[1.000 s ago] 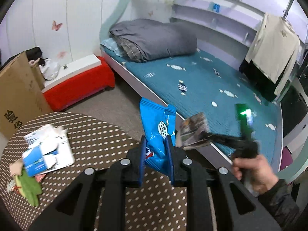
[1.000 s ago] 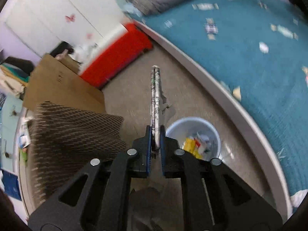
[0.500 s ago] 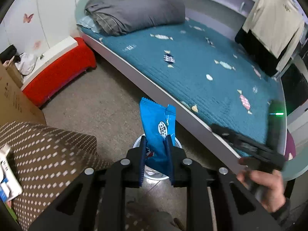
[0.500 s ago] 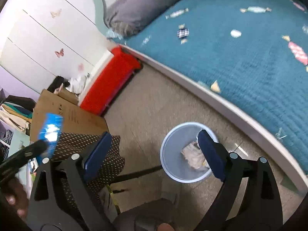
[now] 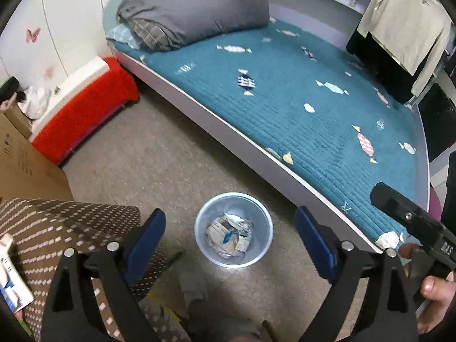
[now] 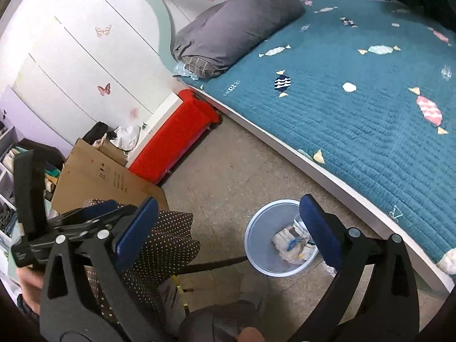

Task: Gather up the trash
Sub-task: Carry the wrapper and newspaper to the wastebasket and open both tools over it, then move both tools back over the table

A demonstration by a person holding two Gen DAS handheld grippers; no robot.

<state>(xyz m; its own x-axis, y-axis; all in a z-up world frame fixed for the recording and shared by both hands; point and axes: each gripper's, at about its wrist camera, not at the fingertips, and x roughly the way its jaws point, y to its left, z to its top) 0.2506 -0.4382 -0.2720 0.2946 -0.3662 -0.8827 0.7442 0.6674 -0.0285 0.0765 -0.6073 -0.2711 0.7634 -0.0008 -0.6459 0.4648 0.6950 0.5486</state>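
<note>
The left gripper point(image 5: 230, 235) has its fingers point(image 5: 145, 238) spread wide w/ nothing between them, and the trash bin point(image 5: 199, 222) stands on the floor point(image 5: 171, 154) right between the finger tips, w/ crumpled wrappers point(image 5: 229, 235) inside. The right gripper point(image 6: 228, 228) is also wide and empty; the bin point(image 6: 256, 245) is just inside its right finger point(image 6: 320, 229). Left of the fingers is the table point(image 5: 57, 222) w/ dotted cloth, and the bed point(image 5: 285, 91) is beyond the bin.

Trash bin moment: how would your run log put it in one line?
left gripper: open, empty | right gripper: open, empty | trash bin: on floor, holds wrappers
</note>
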